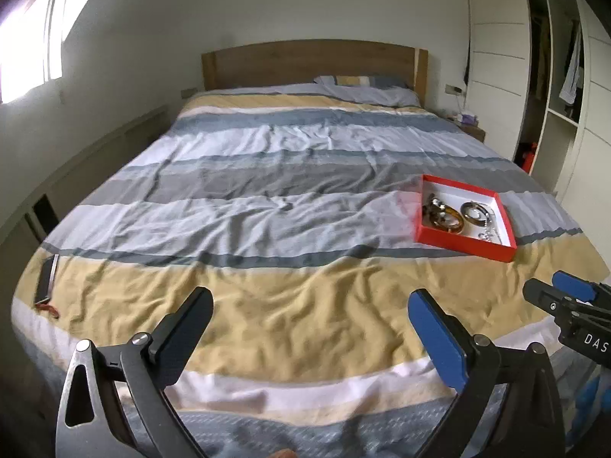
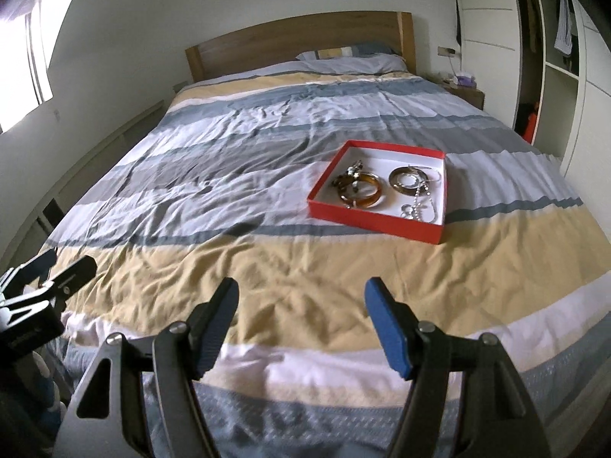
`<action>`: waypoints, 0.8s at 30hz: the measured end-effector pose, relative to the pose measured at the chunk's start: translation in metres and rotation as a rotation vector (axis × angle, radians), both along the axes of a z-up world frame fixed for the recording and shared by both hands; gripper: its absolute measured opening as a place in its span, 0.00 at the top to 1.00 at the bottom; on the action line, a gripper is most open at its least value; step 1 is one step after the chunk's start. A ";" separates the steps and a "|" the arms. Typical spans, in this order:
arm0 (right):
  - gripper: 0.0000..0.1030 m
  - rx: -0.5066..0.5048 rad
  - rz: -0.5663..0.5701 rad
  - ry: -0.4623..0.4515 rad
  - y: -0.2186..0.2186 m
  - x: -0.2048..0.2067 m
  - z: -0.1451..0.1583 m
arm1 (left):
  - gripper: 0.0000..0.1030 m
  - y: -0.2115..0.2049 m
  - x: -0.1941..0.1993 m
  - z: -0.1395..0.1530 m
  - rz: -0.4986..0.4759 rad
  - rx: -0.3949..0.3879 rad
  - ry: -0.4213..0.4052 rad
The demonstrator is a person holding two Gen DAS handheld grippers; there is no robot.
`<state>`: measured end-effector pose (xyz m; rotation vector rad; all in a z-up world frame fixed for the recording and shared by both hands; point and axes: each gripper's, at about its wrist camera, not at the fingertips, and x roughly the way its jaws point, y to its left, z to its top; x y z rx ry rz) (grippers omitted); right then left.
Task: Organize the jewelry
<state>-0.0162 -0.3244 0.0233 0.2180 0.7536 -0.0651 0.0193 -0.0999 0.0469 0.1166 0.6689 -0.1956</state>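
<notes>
Beyond both empty jaws, jewelry box (image 2: 376, 225)

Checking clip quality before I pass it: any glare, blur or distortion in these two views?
Left wrist: window blown out at the upper left, fisheye bends the walls, box slightly soft. Right wrist: window also overexposed, dark corners, bed edges curved, jewelry fairly clear.
</notes>
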 end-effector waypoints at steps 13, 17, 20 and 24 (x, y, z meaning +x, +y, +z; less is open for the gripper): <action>0.35 -0.034 -0.014 -0.047 0.018 -0.043 0.026 | 0.01 0.024 -0.047 0.026 0.021 -0.021 -0.063; 0.35 -0.037 -0.021 -0.063 0.020 -0.053 0.034 | 0.01 0.027 -0.056 0.030 0.015 -0.024 -0.071; 0.35 -0.041 -0.021 -0.069 0.022 -0.057 0.037 | 0.01 0.028 -0.063 0.033 0.012 -0.023 -0.078; 0.35 -0.039 -0.022 -0.077 0.025 -0.062 0.041 | 0.01 0.031 -0.069 0.035 0.008 -0.025 -0.086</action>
